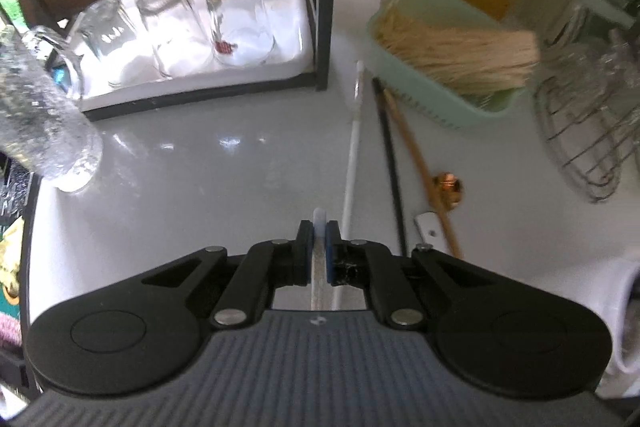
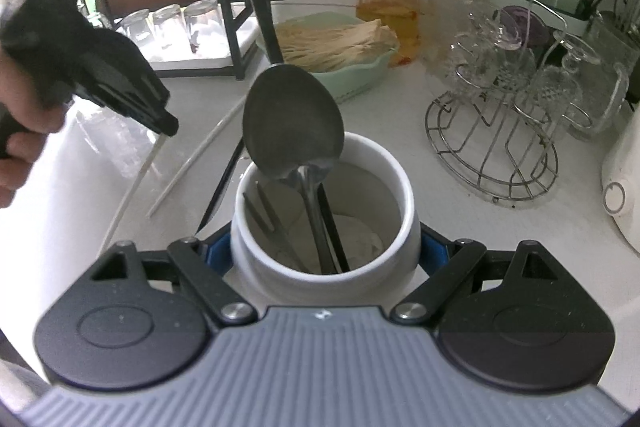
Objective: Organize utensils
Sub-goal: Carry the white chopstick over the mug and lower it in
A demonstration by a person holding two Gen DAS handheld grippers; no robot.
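White chopstick (image 2: 138,183) hangs tip-down.

- The left gripper (image 1: 319,227) has a grey ribbed body, with two round black housings at seven and five o'clock of the frame.
- Black link arms run from silver rivets to fingers (image 1: 305,251) faced with blue pads.
- A small pale logo sits on the ribbed body's top edge.
- The right gripper (image 2: 326,247) has the same build: grey ribbing, black discs, silver screws, blue pads.
- At nine o'clock in the right wrist view, a bare hand (image 2: 20,131) is wrapped around a black handle.
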